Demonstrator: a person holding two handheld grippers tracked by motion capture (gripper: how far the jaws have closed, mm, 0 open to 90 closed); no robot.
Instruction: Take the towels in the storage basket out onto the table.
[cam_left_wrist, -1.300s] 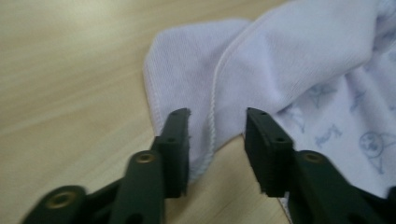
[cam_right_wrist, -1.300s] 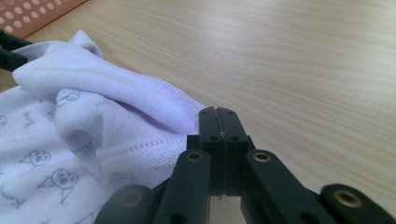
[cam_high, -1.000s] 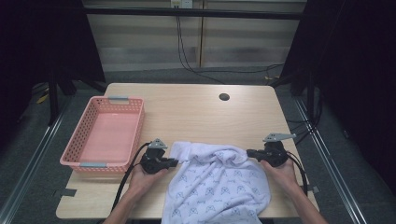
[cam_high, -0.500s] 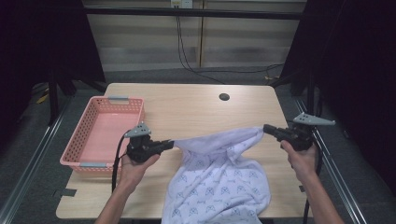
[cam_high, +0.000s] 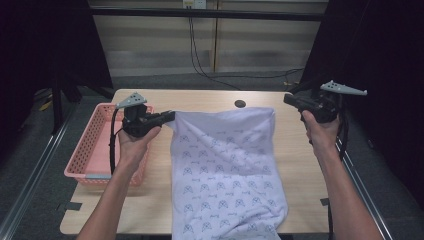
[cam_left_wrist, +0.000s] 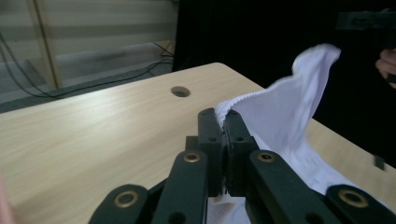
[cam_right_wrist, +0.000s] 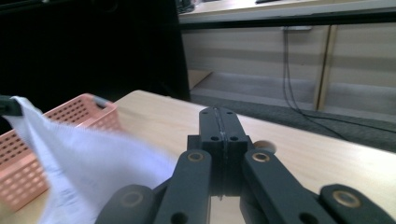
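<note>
A white patterned cloth (cam_high: 227, 170) hangs spread between two raised hand-held grippers above the worktop (cam_high: 200, 102).

At the left edge of the worktop sits a pink basket (cam_high: 92, 145). Just right of it, the left hand-held gripper (cam_high: 167, 117) is held above the worktop with its jaws pressed together on the cloth's upper left corner; in the left gripper view the white hem is pinched between the closed jaws (cam_left_wrist: 223, 126). From there the cloth's top edge runs taut to the right, its lower part draping down onto the worktop and over the near edge. A small dark hole (cam_high: 240, 104) in the worktop lies just beyond the top edge. At the far right, the right hand-held gripper (cam_high: 288, 98) has its jaws fully together, seemingly on the cloth's upper right corner, though the corner itself is hard to make out.
</note>
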